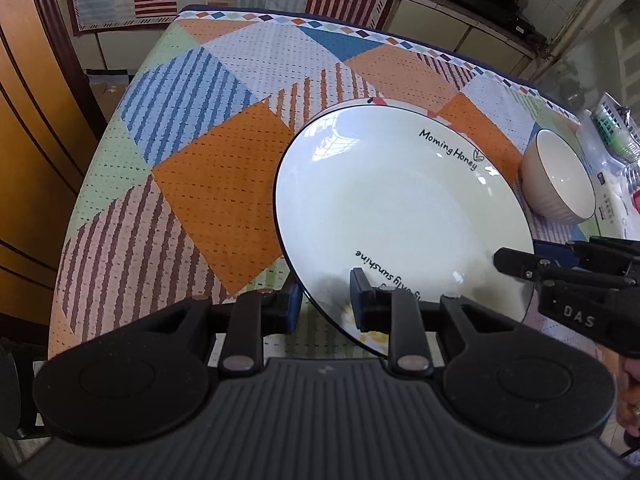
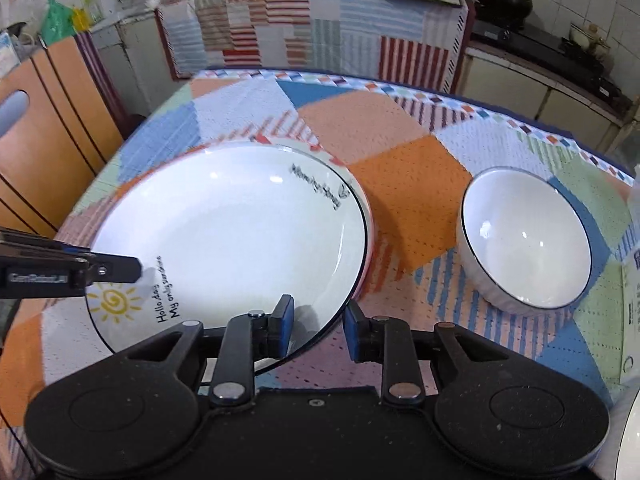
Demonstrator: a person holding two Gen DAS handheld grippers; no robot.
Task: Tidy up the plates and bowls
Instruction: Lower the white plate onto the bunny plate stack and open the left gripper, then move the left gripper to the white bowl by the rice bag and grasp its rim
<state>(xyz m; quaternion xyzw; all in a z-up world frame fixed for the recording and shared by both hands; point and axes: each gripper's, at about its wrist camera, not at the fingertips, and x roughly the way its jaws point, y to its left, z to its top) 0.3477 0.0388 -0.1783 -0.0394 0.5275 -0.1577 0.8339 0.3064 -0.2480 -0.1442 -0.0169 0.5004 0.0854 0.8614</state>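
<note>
A large white plate with black lettering and a sun drawing lies on the patchwork tablecloth; it also shows in the right wrist view. A second plate's rim shows beneath it. My left gripper is open, its fingers straddling the plate's near rim. My right gripper is open, straddling the plate's rim on the other side. A white ribbed bowl stands to the right of the plate, also in the left wrist view.
The table has a patchwork cloth. A wooden chair back stands at the left. A kitchen counter with a stove runs behind. Packets and a green basket lie at the far right edge.
</note>
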